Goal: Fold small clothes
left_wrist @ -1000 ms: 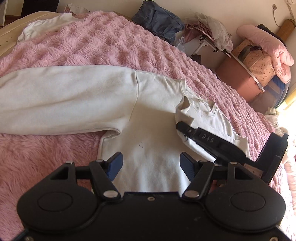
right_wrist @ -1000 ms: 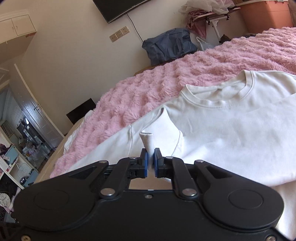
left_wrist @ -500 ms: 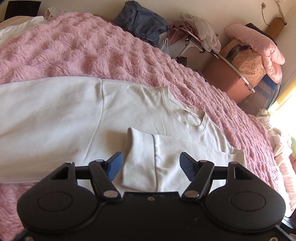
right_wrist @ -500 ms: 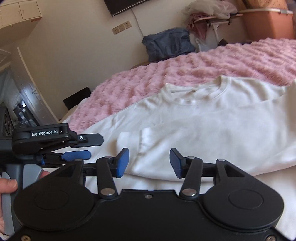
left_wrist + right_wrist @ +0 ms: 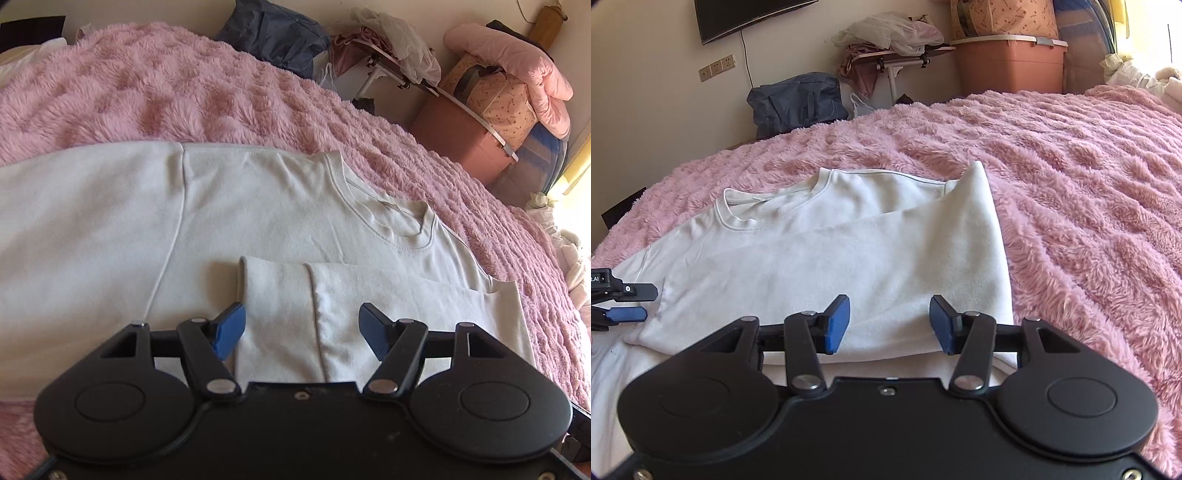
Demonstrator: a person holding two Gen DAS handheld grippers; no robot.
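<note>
A white long-sleeved sweatshirt [image 5: 258, 206] lies flat on the pink fluffy bedspread [image 5: 147, 92]. One sleeve is folded across its chest, and its cuff [image 5: 277, 314] lies just ahead of my left gripper [image 5: 301, 328], which stands open above it. The other sleeve still stretches out to the left. In the right wrist view the same sweatshirt [image 5: 831, 258] shows the folded sleeve running across it. My right gripper [image 5: 888, 325] is open over the sleeve's near edge with nothing pinched. The left gripper's fingertips [image 5: 626, 314] show at that view's left edge.
Beyond the bed's far side stand a dark blue bag [image 5: 798, 99], a small table heaped with clothes [image 5: 894, 40], an orange storage bin [image 5: 1008, 62] and pink bedding [image 5: 509, 62]. A television [image 5: 750, 14] hangs on the wall. Bare pink bedspread [image 5: 1089, 184] spreads to the right of the sweatshirt.
My right gripper let go of the sleeve cuff, opened, and drew away to the right. The sleeve now lies folded across the chest. My left gripper came in over the cuff.
</note>
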